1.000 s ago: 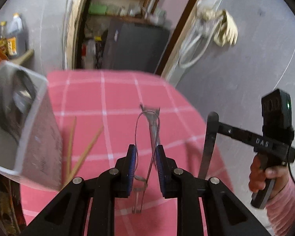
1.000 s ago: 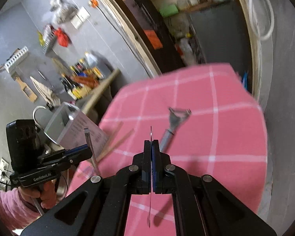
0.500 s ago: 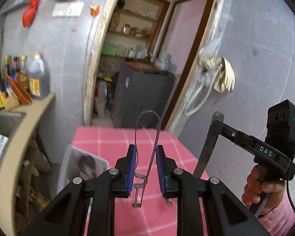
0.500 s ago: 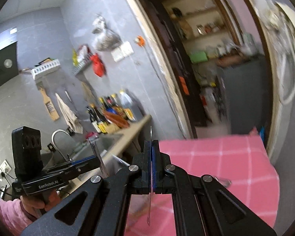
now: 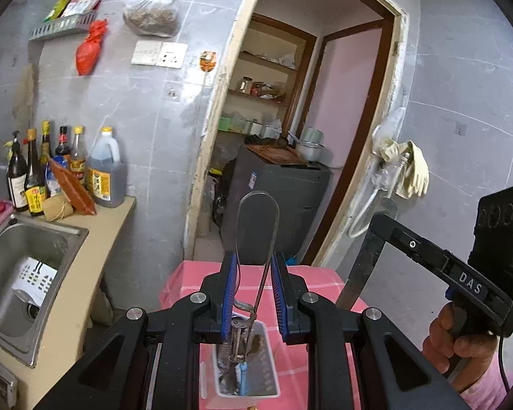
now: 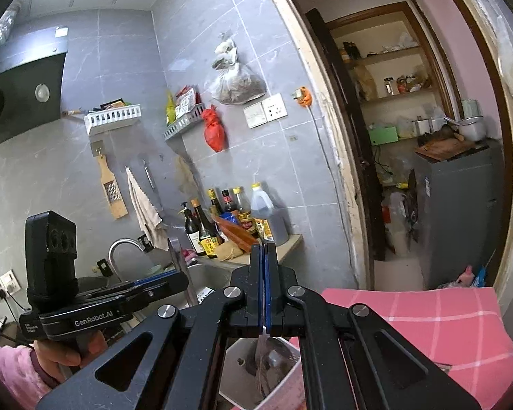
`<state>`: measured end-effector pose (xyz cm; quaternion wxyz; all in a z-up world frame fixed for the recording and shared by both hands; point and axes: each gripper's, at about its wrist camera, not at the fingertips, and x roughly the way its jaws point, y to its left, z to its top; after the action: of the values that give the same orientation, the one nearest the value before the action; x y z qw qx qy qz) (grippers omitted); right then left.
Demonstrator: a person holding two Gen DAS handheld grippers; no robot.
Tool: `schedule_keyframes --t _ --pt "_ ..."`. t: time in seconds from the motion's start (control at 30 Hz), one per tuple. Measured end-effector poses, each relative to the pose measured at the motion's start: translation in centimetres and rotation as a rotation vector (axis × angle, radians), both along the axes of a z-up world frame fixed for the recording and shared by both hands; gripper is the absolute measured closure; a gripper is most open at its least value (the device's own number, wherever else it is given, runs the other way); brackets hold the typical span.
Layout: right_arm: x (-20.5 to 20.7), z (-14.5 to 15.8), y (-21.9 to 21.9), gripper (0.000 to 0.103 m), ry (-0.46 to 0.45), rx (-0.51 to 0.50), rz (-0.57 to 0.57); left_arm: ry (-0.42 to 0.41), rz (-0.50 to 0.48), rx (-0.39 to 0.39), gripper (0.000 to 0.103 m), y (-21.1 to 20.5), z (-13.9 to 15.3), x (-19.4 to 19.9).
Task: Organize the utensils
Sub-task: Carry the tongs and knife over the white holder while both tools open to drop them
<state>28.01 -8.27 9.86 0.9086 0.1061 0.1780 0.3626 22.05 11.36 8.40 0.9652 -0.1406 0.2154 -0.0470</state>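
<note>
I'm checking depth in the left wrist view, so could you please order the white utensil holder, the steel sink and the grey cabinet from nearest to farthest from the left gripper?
From the left gripper:
1. White utensil holder, directly below the fingers.
2. Steel sink, off to the left.
3. Grey cabinet, ahead through the doorway.

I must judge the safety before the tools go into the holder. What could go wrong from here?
The left claw grips only the thin wire loop of the peeler, so it may swing or slip and miss the white holder.

The right claw pinches a flat metal utensil edge-on; dropped badly, it could jam against items already inside or tip the holder.
</note>
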Motion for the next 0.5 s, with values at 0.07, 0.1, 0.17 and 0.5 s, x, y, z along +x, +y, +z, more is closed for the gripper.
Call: schedule_keyframes --t 0.07,0.1,0.17,0.5 --pt "-0.1 -0.9 0.6 0.101 -0.005 -0.007 0.005 -0.004 -0.003 -0.020 0.084 0.3 -1.0 0.1" --pt "0.0 -1.5 0.9 0.101 -0.006 -0.012 0.005 -0.006 -0.007 -0.029 0.084 0.4 -1.6 0.0" --pt "0.0 -2.7 1.3 0.101 -0.008 -0.021 0.008 -0.011 -0.018 -0.046 0.084 0.4 -2.8 0.2" --pt "0.4 -8.3 1.6 0.101 0.022 0.000 0.012 0.010 -0.030 -0.052 0.084 0.0 -7.7 1.1"
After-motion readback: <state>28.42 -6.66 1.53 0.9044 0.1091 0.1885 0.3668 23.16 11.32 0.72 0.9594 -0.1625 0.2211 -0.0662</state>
